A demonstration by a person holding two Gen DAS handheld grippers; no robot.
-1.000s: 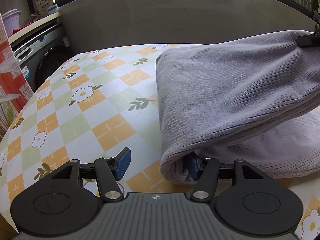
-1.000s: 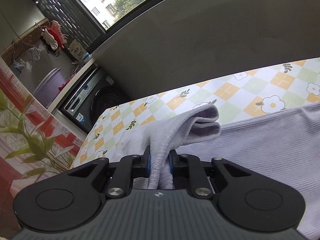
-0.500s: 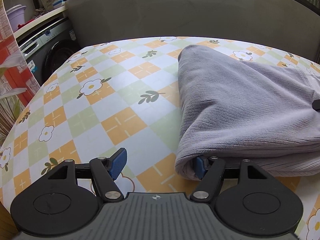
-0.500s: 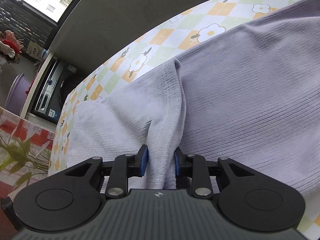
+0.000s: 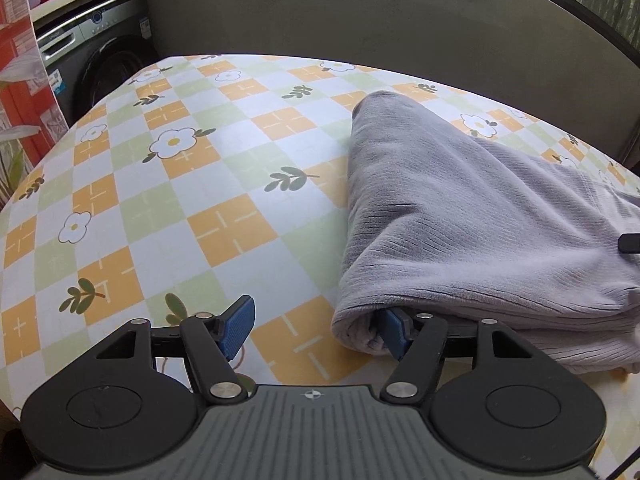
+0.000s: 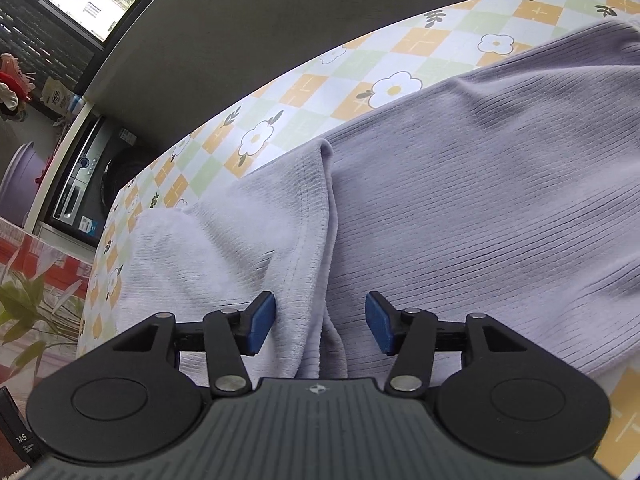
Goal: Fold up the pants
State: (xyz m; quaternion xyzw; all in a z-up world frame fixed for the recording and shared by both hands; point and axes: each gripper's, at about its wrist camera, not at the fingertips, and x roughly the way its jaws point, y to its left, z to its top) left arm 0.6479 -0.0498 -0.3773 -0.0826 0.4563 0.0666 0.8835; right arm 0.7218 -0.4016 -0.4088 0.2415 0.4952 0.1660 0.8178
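Grey ribbed pants (image 5: 460,220) lie folded over themselves on the right half of the flower-check tablecloth (image 5: 180,200). My left gripper (image 5: 316,330) is open at the fold's near left corner. Its right pad is tucked under the rolled edge and its left pad is free over the cloth. In the right wrist view the pants (image 6: 480,200) fill the frame. My right gripper (image 6: 320,324) hangs low over them with its jaws opening. A raised hem ridge (image 6: 316,240) runs between the blue pads, which do not press on it.
A washing machine (image 5: 92,60) stands past the table's left end, and a grey wall (image 5: 360,12) runs along the far edge. A potted plant (image 6: 24,308) is at the near left. One black finger (image 5: 630,242) of the other gripper shows at the right edge.
The right gripper came down with the lifted layer, laid it on the lower one and opened off the hem it had pinched. The left gripper kept its place at the fold.
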